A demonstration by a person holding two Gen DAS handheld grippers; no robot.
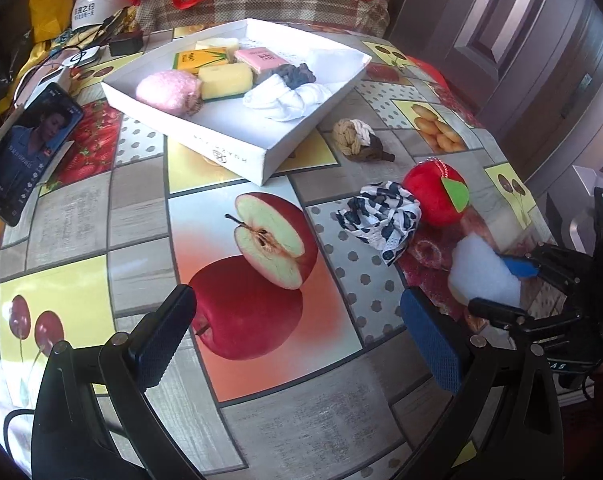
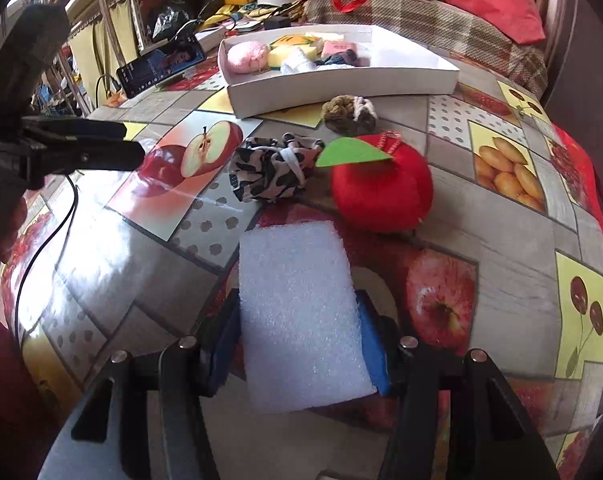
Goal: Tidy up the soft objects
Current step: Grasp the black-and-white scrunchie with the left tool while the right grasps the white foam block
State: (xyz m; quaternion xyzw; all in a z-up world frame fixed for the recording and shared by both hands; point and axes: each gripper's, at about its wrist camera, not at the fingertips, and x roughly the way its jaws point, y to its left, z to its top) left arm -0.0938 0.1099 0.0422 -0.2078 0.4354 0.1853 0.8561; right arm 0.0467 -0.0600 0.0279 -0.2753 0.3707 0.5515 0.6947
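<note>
White foam block (image 2: 301, 312) sits pinched between the right gripper (image 2: 297, 344) jaws, low over the table. Just beyond it, the red plush apple (image 2: 381, 192) with its green leaf rests upright, the black-and-white scrunchie (image 2: 269, 168) crumpled at its left. Farther off lies the rope knot (image 2: 347, 114), near the white tray (image 2: 341, 84) holding sponges, socks and a pink puff.

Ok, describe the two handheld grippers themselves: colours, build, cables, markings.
Both are black, angular frames with silver bolts at the finger joints. The left gripper has flat fingers faced with blue textured pads. The right gripper has matching blue pads. A thin black cable hangs by the left one.
</note>
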